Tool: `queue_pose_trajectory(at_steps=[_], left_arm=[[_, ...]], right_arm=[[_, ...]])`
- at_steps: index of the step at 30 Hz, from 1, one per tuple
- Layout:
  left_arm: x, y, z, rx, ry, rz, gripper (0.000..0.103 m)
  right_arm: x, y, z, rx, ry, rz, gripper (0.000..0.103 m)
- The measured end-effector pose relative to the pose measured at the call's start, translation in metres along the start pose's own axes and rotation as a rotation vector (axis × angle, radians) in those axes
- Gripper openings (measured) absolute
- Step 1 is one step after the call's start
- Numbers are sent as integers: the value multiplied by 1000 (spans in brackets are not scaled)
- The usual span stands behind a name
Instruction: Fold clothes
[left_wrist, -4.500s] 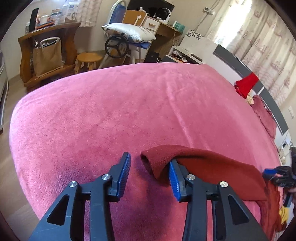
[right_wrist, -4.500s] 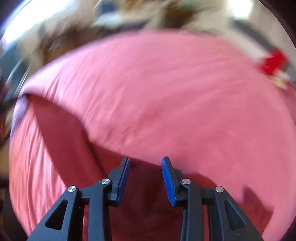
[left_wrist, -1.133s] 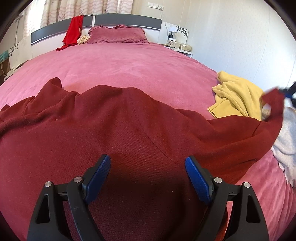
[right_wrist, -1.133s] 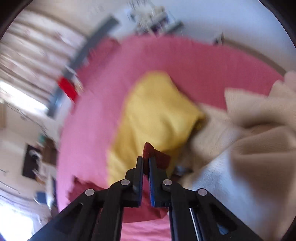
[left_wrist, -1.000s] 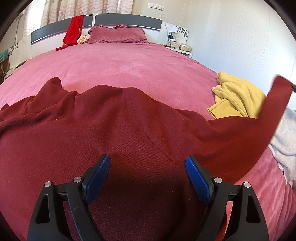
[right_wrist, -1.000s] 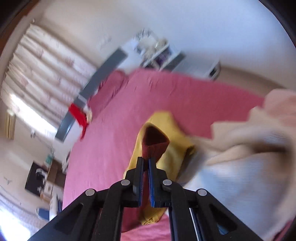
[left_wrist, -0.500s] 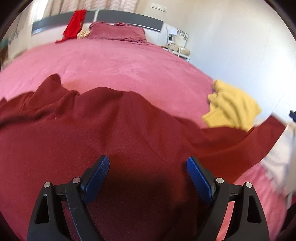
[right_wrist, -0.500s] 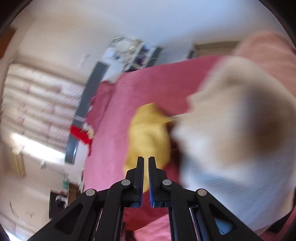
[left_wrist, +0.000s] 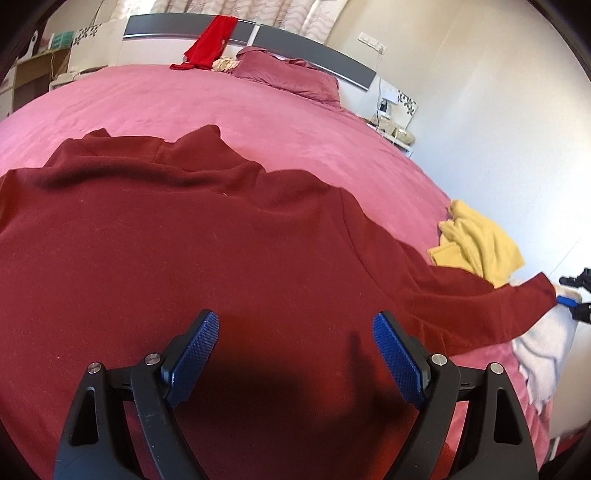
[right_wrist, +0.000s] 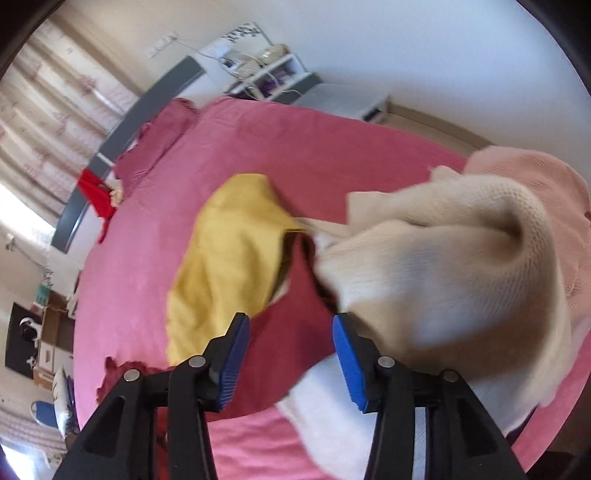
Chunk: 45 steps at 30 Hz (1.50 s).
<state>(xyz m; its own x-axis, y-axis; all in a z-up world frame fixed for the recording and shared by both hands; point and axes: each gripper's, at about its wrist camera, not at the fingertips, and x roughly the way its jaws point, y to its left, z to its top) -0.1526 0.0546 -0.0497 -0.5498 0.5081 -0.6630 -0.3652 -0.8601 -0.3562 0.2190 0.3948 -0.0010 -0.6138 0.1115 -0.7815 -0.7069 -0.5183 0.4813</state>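
Two tongs | left tongs wide apart over maroon sweater | right tongs apart, empty

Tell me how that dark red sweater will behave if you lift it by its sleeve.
The dark red sweater would probably sag: it lies draped in soft folds on the bed. Its sleeve will likely stretch before the broad body follows. Its fuzzy knit should grip the open right gripper well.
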Motion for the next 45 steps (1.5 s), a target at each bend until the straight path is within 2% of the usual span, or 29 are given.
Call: queue_pose_trajectory(at_steps=[3, 5, 7, 8, 10, 11, 12, 13, 19, 22, 25, 28, 31, 34, 36, 39, 43, 44, 45], left_arm=[[-1, 5, -1, -11, -3, -12, 87], [-2, 9, -2, -23, -9, -26, 87], [-2, 11, -3, -30, -15, -35, 87], [-1, 11, -3, -29, -15, -34, 87], [0, 10, -3, -26, -10, -28, 87], [0, 9, -3, -21, -7, -23, 88], [0, 9, -3, -20, -6, -23, 88], [-2, 10, -2, -28, -6, -32, 88], [-19, 27, 7, -110, 3, -82, 88], [-43, 39, 8, -118, -35, -74, 88], [-70, 56, 5, -152, -85, -78, 88], [-101, 84, -3, -209, -129, -61, 88], [-129, 118, -15, -285, -158, -22, 88], [-157, 158, -35, -396, -181, 30, 88], [-174, 179, -49, -457, -191, 62, 88], [-196, 205, -68, -519, -202, 100, 88], [-209, 224, -85, -546, -202, 134, 88], [-210, 229, -88, -556, -200, 140, 88], [-209, 231, -90, -563, -198, 142, 88]], right_arm=[[14, -13, 6, 35, 20, -26, 48], [7, -11, 5, 46, -1, -36, 47], [0, -3, 5, 2, -25, -61, 47], [3, 3, 6, -40, -15, -93, 48], [24, 5, 9, -51, 77, -123, 48], [35, 4, 10, -49, 113, -114, 37], [41, 5, 13, -52, 118, -106, 7], [43, 7, 14, -52, 112, -97, 5], [-11, 43, 16, 49, -45, 131, 5], [-51, 89, 14, 15, -136, 260, 5], [-76, 163, -4, -99, -156, 360, 5], [-72, 253, -40, -233, -104, 476, 5], [-56, 352, -98, -425, -22, 542, 5], [-20, 437, -180, -602, 93, 579, 5], [13, 480, -243, -689, 183, 585, 5], [65, 515, -325, -762, 277, 546, 5], [132, 530, -411, -843, 358, 438, 9], [151, 529, -426, -844, 392, 407, 10], [167, 525, -439, -842, 437, 387, 19]])
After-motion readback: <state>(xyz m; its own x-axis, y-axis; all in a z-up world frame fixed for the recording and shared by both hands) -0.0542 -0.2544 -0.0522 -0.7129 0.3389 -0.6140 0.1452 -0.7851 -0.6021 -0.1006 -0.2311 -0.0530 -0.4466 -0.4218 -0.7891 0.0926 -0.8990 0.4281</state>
